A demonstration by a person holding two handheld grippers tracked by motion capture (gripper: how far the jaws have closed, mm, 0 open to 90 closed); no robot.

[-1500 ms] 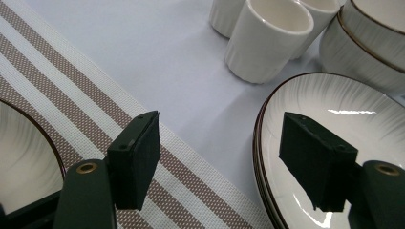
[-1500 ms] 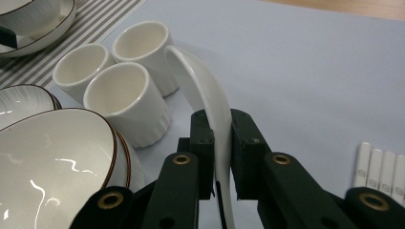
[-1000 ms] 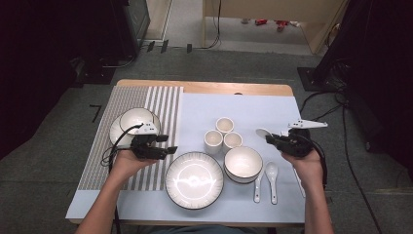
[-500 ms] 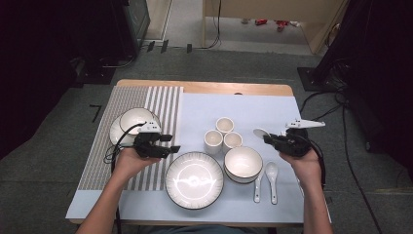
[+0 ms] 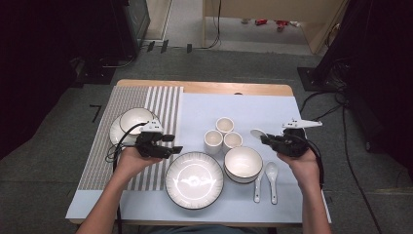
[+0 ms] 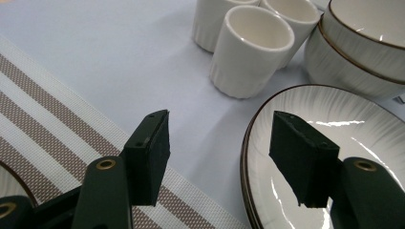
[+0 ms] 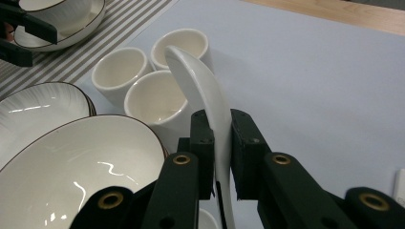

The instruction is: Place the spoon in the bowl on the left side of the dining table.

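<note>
My right gripper [image 5: 268, 140] is shut on the handle of a white ceramic spoon [image 5: 256, 133], held above the pale blue mat to the right of the cups. In the right gripper view the spoon [image 7: 200, 90] rises on edge from between the pads of the gripper [image 7: 220, 157], with its bowl end over the cups [image 7: 157, 102]. My left gripper [image 5: 176, 148] hovers open by the left rim of the large dark-rimmed plate [image 5: 194, 179]. In the left gripper view nothing is between the pads of the gripper [image 6: 219, 157]; one pad is over the plate [image 6: 372, 138], the other over the striped mat [image 6: 57, 138].
Three small white cups [image 5: 224, 125] stand together mid-table. Stacked bowls [image 5: 242, 163] sit right of the plate, with two more spoons [image 5: 271, 170] beside them. A bowl on a plate [image 5: 136, 121] rests on the striped mat [image 5: 160, 105]. The wooden table edge [image 5: 219, 87] runs behind.
</note>
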